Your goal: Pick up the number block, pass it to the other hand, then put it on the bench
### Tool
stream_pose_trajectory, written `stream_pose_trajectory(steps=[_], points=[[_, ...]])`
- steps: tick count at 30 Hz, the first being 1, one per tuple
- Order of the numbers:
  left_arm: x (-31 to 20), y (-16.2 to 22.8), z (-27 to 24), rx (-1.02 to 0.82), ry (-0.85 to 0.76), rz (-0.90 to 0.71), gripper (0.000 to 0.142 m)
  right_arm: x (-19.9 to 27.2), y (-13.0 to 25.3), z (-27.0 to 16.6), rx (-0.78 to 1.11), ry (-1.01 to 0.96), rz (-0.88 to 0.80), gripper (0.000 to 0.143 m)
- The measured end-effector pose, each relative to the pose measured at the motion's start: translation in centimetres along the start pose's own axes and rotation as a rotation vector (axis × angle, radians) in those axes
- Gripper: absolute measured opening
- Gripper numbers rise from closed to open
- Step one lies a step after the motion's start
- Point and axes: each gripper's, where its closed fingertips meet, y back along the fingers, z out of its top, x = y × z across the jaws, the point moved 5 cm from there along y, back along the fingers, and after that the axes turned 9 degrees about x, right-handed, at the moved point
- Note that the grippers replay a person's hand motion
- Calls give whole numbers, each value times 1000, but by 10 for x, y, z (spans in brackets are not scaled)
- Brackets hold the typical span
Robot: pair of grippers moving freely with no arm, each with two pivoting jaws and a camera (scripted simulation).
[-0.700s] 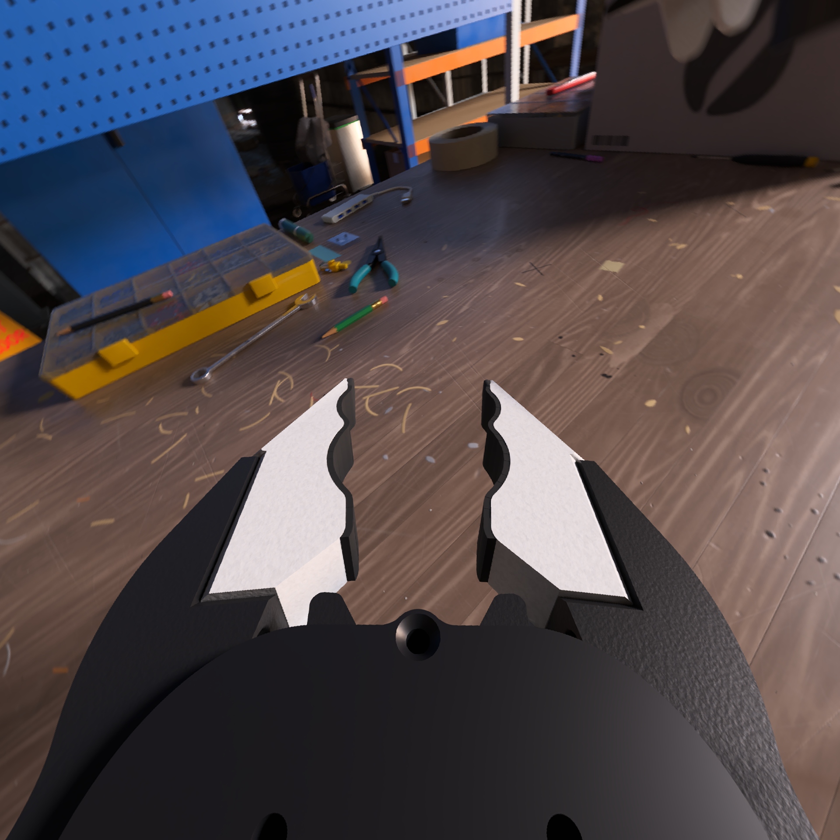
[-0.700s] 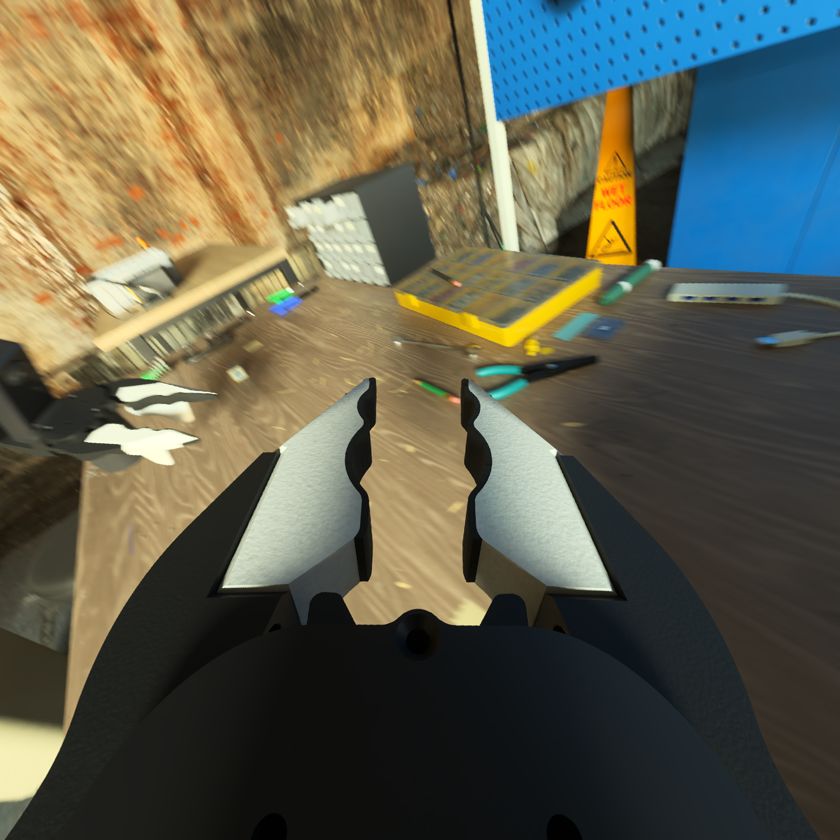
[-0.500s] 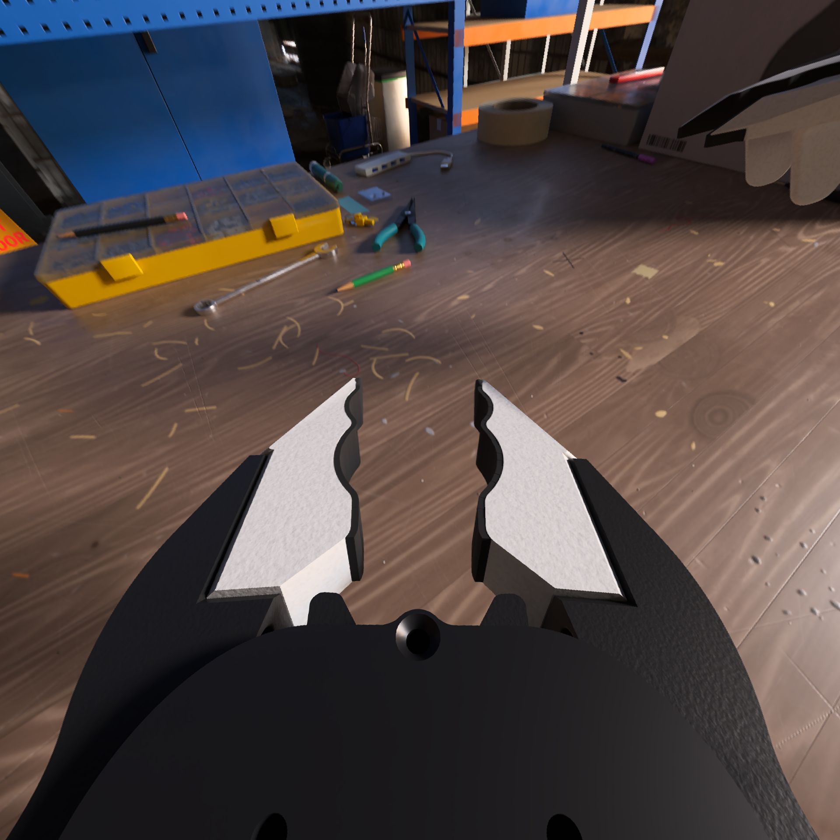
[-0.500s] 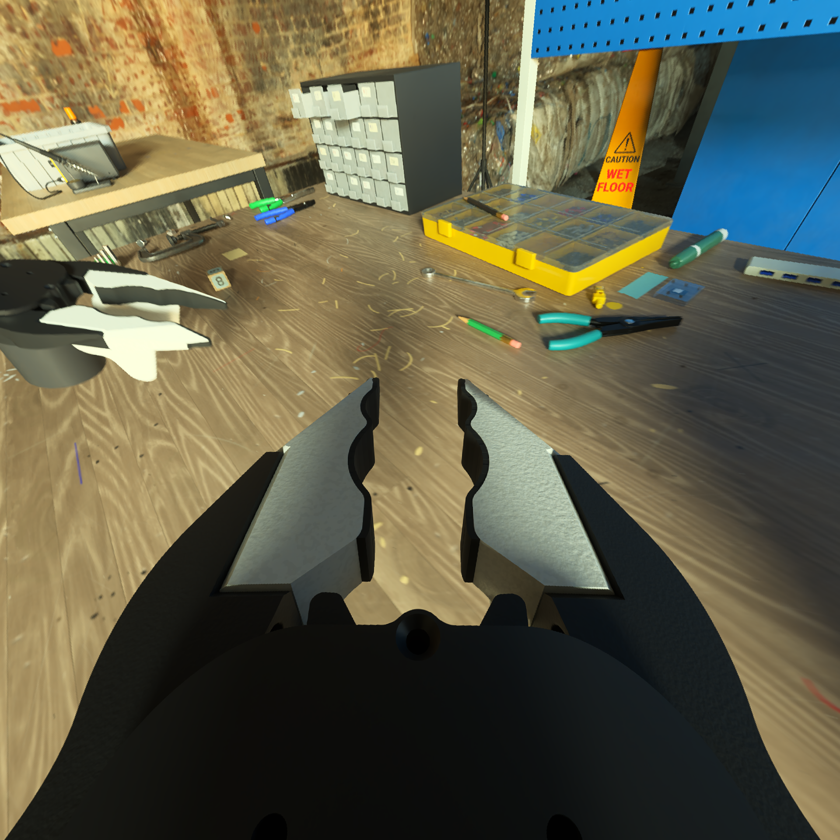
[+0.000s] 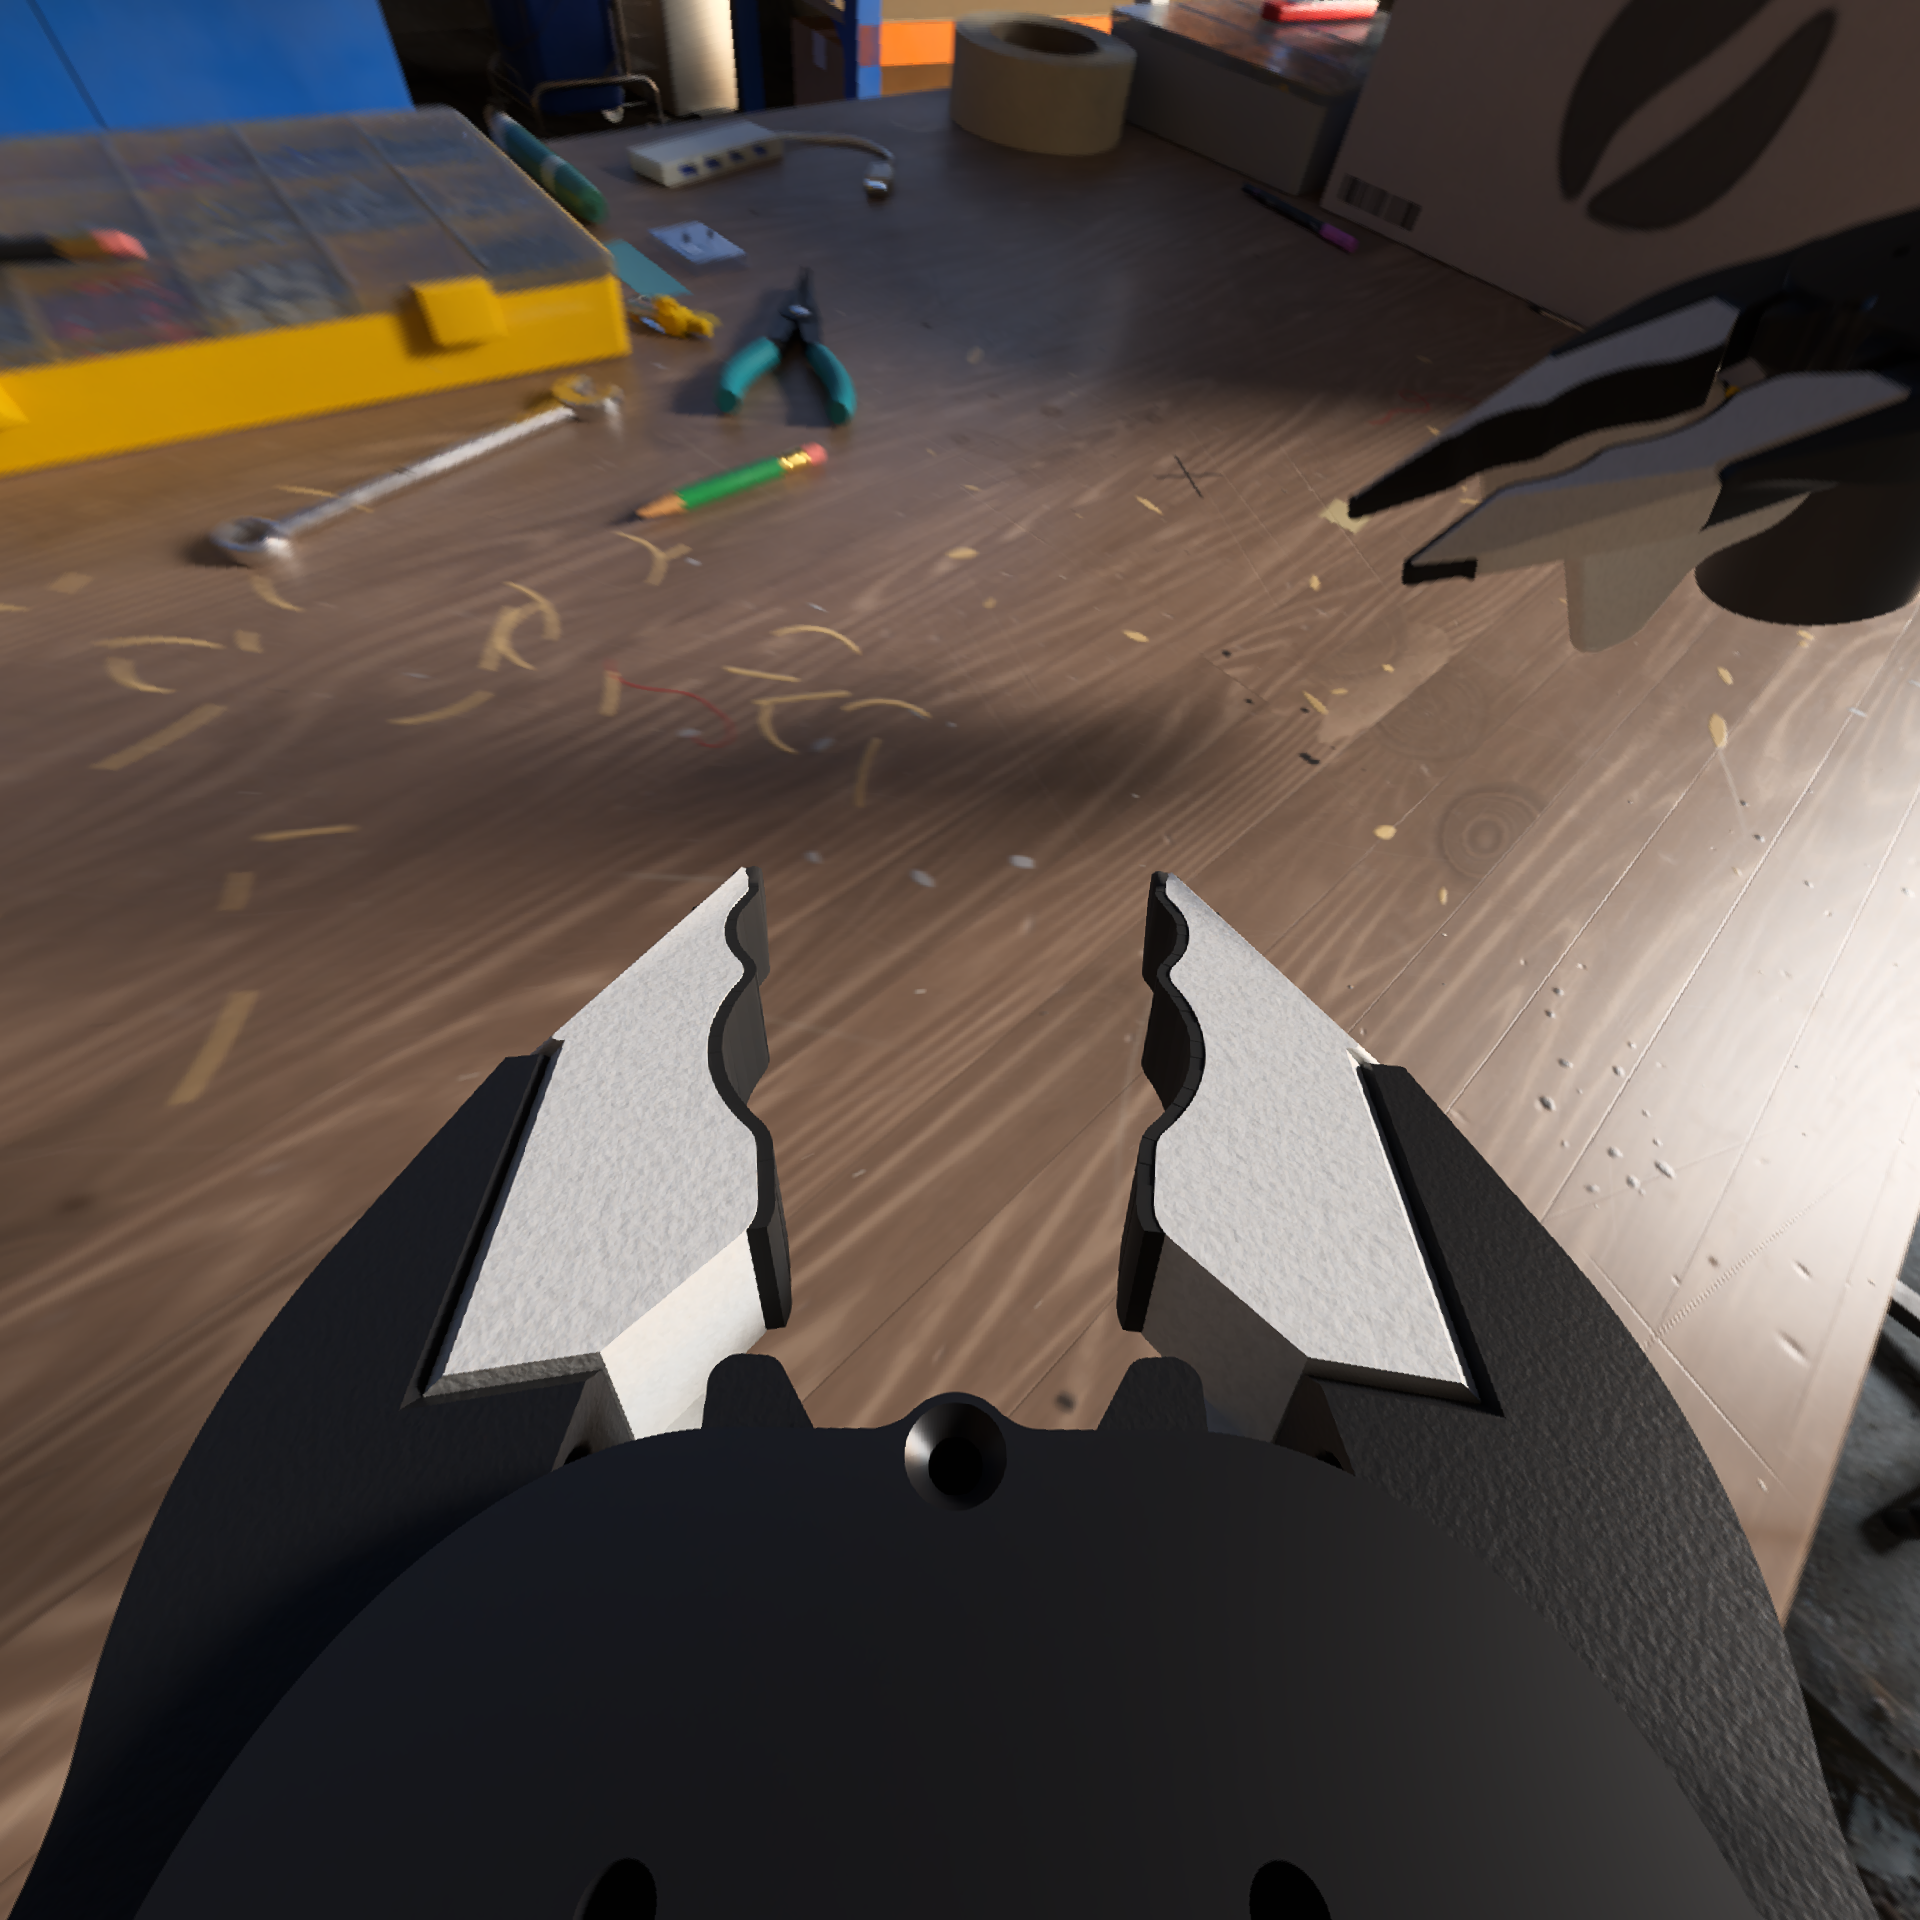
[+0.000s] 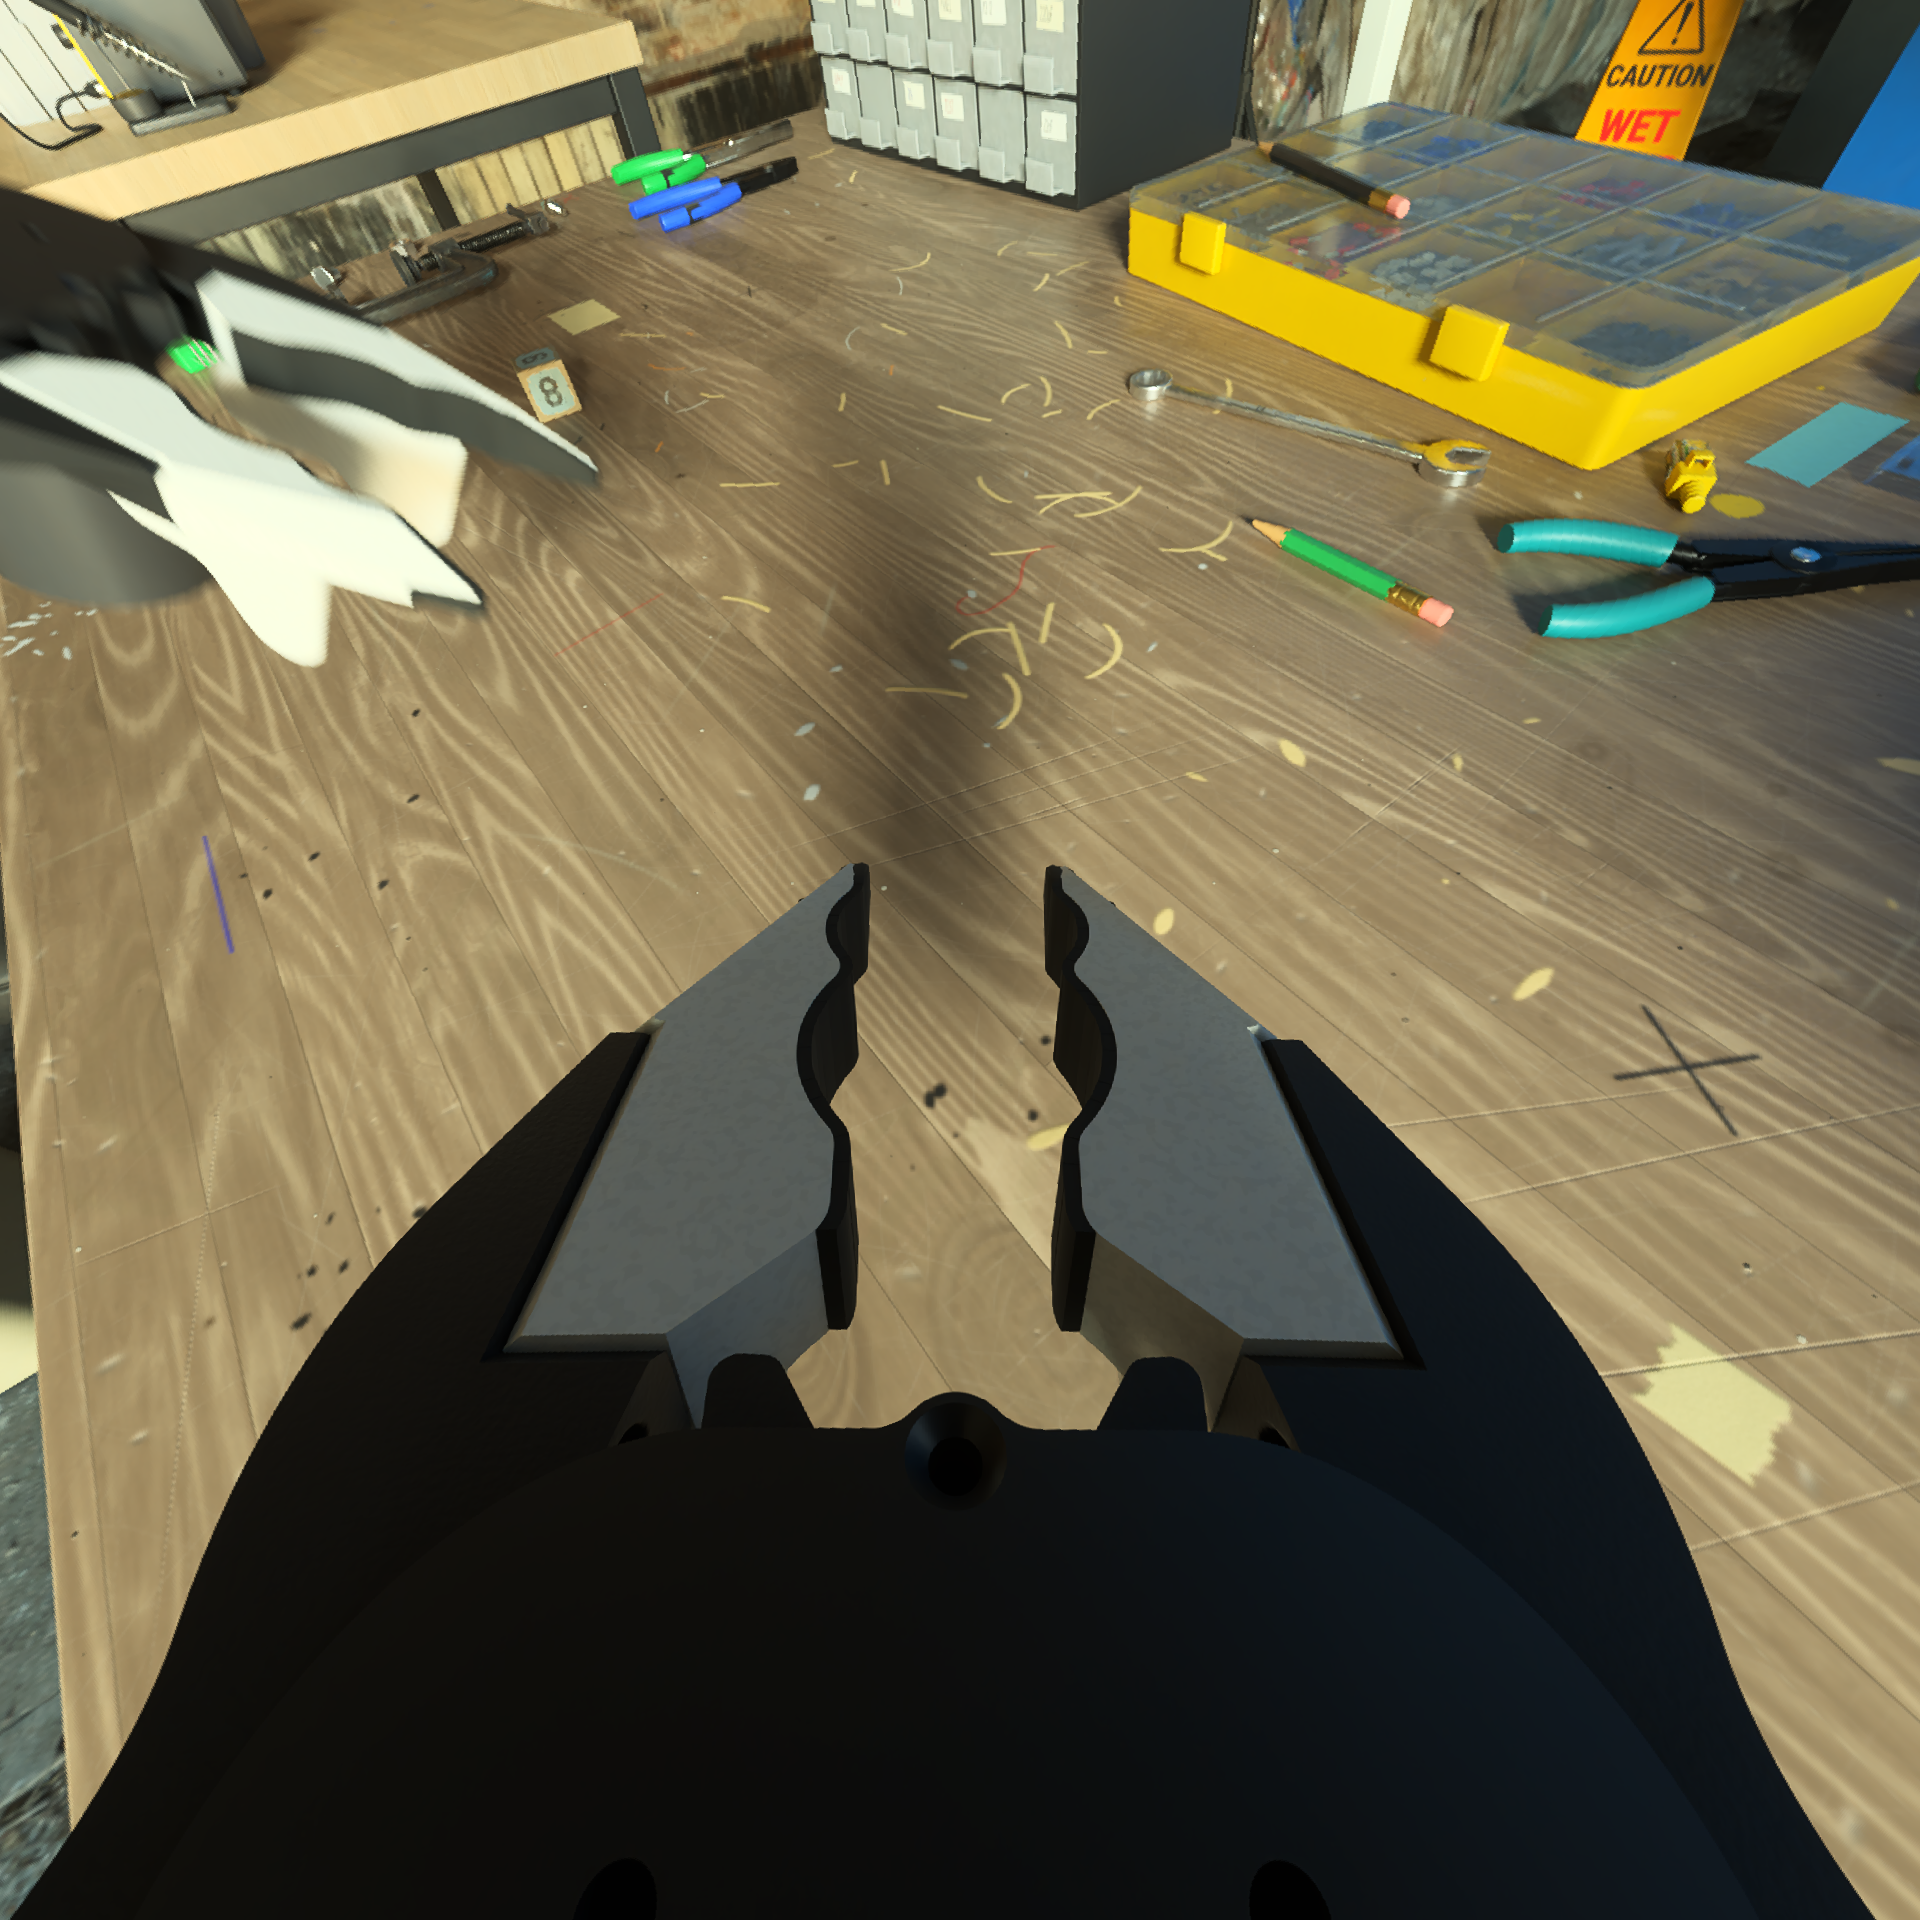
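Observation:
The number block (image 6: 548, 387), a small wooden cube with a numeral on its face, stands on the wooden workbench top (image 6: 623, 831) at the far left of the right wrist view. It does not show in the left wrist view. My left gripper (image 5: 953, 883) is open and empty above bare wood. It also shows in the right wrist view (image 6: 535, 535), hovering just in front of the block and apart from it. My right gripper (image 6: 954, 873) is open with a narrower gap, empty, well short of the block. It also shows at the right of the left wrist view (image 5: 1380, 540).
A yellow organiser box (image 6: 1507, 312), spanner (image 6: 1299, 421), green pencil (image 6: 1351, 571) and teal pliers (image 6: 1621, 582) lie far right. Markers (image 6: 686, 187), a clamp (image 6: 436, 275), a grey drawer cabinet (image 6: 987, 94) and a light wooden side table (image 6: 364, 73) stand behind the block. A tape roll (image 5: 1039, 73) and cardboard box (image 5: 1621, 156) stand at the back.
Both grippers have dropped closer to the bench and tilted down. The left jaws have opened wider. Each gripper now looms larger and nearer in the other's view.

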Motion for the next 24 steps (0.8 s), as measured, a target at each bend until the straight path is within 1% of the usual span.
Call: stream_pose_trajectory(steps=[1, 2, 4, 5, 7, 9, 11, 13, 15, 18, 20, 22, 24], points=[[8, 14, 5, -1, -2, 19, 73, -1, 0, 0, 5, -2, 1, 33], [20, 32, 11, -6, -1, 74, 73, -2, 2, 1, 5, -8, 7, 33], [59, 73, 16, 51, 33, 239, 73, -3, 6, 2, -5, -25, 25, 33], [81, 92, 14, 136, 63, 306, 74, -4, 8, 3, -13, -33, 35, 33], [128, 121, 8, 355, 128, 393, 76, -5, 11, 4, -24, -47, 58, 32], [171, 134, 1, 520, 181, 424, 76, -6, 13, 4, -23, -54, 89, 32], [207, 133, -5, 634, 254, 402, 72, -6, 12, 3, -18, -50, 113, 32], [235, 122, -11, 713, 344, 347, 70, -7, 11, 2, -7, -39, 126, 31], [253, 109, -21, 800, 435, 269, 70, -7, 10, 1, -2, -30, 143, 31], [266, 95, -41, 948, 555, 179, 70, -7, 7, 2, -15, -26, 201, 30], [270, 92, -51, 1021, 555, 201, 69, -9, 4, 0, -14, -59, 236, 29], [275, 90, -59, 1086, 538, 256, 63, -10, 1, -2, -12, -79, 267, 29], [275, 88, -63, 1118, 571, 246, 54, -11, -1, -4, 0, -80, 277, 28]])
